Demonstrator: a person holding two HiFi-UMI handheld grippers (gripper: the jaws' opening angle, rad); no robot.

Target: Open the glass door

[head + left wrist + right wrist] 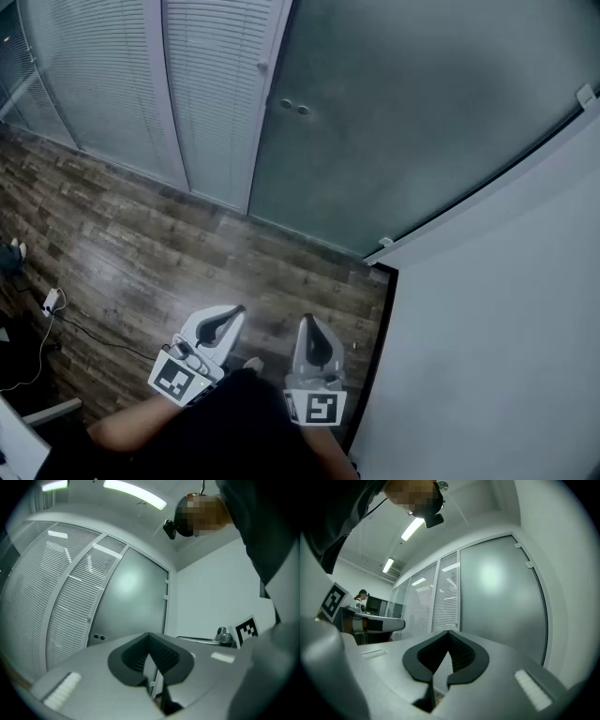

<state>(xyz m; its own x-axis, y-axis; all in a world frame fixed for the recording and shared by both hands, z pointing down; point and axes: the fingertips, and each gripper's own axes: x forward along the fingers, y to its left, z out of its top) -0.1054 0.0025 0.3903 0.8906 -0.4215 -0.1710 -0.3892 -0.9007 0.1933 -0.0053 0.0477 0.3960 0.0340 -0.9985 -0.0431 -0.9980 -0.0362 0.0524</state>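
The frosted glass door point(403, 122) stands shut ahead of me, with two small round fittings point(292, 107) near its left edge and hinge clips on its right edge. The same door point(131, 602) fills the middle of the left gripper view, and in the right gripper view the door point(501, 597) is right of centre. My left gripper point(234, 314) and right gripper point(307, 323) are held low, side by side over the floor, well short of the door. Both are shut with nothing between them. The left gripper point(150, 637) and the right gripper point(449, 633) each show their pads meeting at the tip.
Glass panels with white blinds point(94, 75) run to the left of the door. A white wall point(506, 328) juts out on the right. The floor is dark wood planks point(141, 244), with a cable and plug point(52, 302) at the far left. A person point(362, 595) sits far off.
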